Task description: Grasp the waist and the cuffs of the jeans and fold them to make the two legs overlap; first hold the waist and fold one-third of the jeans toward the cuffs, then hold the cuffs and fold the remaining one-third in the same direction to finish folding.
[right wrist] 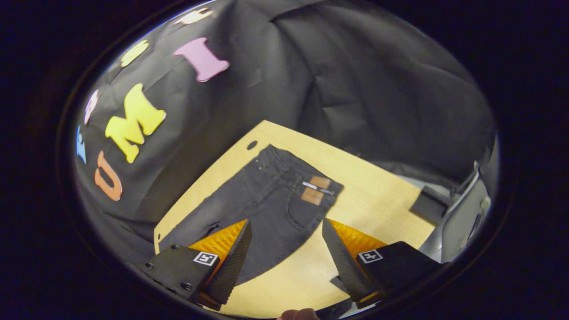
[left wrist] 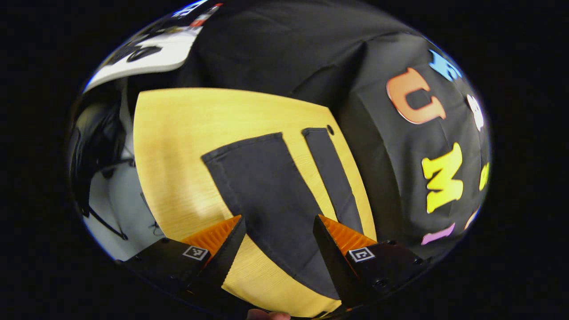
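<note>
On the counter [right wrist: 378, 186] the jeans [right wrist: 266, 200] lie flat and spread, both legs apart with a strip of bare wood between them, so we judge the first fold has not begun. From the right gripper view the waist [right wrist: 302, 171] sits at the far end of the jeans, with a brown patch [right wrist: 315, 190] just below the band; from the left gripper view the two cuffs [left wrist: 244, 149] lie at the far end, the wider leg [left wrist: 271, 200] running back under our left gripper [left wrist: 278, 229]. Both grippers hang above the jeans, the left gripper and the right gripper [right wrist: 286, 233] each with fingers spread wide and holding nothing. We expect the dark denim to be soft yet fairly heavy, limp enough to sag and drag when lifted, with enough friction not to slip from ribbed pads. We judge the thick waistband edge and a hemmed cuff to be the firmest places to pinch
</note>
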### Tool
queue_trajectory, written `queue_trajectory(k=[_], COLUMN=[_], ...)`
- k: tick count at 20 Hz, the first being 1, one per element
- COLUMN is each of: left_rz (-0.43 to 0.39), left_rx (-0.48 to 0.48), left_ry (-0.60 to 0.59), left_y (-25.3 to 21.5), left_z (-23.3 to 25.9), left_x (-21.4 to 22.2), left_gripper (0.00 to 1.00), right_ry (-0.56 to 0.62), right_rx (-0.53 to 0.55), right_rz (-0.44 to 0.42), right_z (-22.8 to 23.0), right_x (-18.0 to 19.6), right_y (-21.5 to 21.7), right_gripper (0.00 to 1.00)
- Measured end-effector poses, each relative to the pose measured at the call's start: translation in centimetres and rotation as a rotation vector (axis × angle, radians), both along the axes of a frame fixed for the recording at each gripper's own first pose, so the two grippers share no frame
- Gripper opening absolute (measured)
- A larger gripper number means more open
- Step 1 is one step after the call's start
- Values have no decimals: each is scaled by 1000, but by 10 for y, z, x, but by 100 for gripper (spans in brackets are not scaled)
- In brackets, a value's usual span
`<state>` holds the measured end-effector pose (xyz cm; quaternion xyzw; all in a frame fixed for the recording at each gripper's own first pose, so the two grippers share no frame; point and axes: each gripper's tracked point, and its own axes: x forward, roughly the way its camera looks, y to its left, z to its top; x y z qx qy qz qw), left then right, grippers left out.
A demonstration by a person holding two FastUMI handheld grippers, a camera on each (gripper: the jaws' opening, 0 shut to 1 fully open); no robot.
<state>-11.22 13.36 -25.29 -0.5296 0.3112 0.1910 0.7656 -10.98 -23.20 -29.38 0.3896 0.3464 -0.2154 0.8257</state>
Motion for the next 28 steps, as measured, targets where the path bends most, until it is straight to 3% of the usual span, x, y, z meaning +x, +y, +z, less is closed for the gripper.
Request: queue_trajectory(k=[4,8,14,18,19,20,24,25,28], left_rz=[134,191,168,195,202,204,187,185,170], left_rx=[-143,-184,-208,-251,-257,-260,-255,-253,-245], left_ry=[31,84,32,-29,-41,-47,-44,-41,-30], left_y=[11,21,27,28,28,27,26,25,23], left_z=[-18,-39,-38,-33,-32,-32,-34,-34,-35], left_x=[5,3,25,36,41,44,50,52,58], left_gripper=[99,98,95,93,100,93,93,93,93], right_ry=[33,46,50,42,45,52,51,37,17], right_rx=[48,64,121,224,239,255,279,289,290], right_rz=[-29,-49,-67,-134,-156,-179,-239,-236,-169], right_z=[-11,-14,-32,-53,-59,-66,-84,-84,-87], right_x=[-3,-5,8,23,25,27,40,49,71], right_y=[3,-2,-12,-23,-30,-36,-60,-64,-62], right_gripper=[98,98,98,98,98,98,98,92,95])
